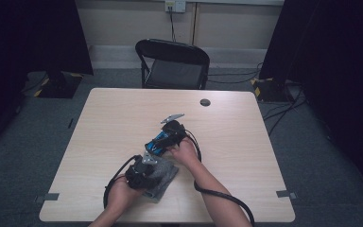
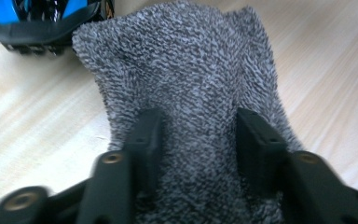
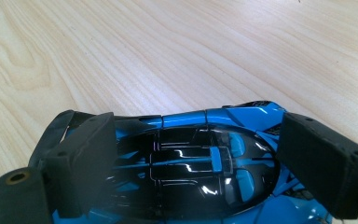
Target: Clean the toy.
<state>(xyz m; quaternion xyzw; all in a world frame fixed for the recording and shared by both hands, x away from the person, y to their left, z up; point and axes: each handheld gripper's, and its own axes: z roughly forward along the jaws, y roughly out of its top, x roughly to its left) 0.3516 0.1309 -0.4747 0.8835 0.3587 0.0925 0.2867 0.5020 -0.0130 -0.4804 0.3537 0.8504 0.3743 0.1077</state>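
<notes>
wooden table (image 1: 123,113), light grain, taken as the landmark. near its front edge, a little left of the middle, lies a grey knitted cloth (image 1: 163,177), bunched and folded, flat on the wood. the left gripper (image 1: 142,172) sits over the cloth's left part, held by the person's left hand (image 1: 120,189) coming in from the table's near edge. in the left gripper view the cloth (image 2: 186,84) runs between the two black jaws and away from them; the jaws stand apart with the fabric filling the gap, and whether the pads press on it i cannot tell. just beyond the cloth's far corner, toward the table's centre, is a blue and black toy car (image 1: 158,142); in the left gripper view its edge (image 2: 37,18) shows at the top left, touching or just beside the cloth's corner. the right gripper (image 1: 170,135) is at the car, the right hand (image 1: 186,151) behind it. in the right gripper view the car's glossy roof (image 3: 191,158) lies between the jaws, both pads set against its sides: clamped on the car, jaws wide. a small dark round disc (image 1: 205,102) sits on the table near its far edge, well apart from the car. a black folding chair (image 1: 172,64) stands beyond the table's far edge.
</notes>
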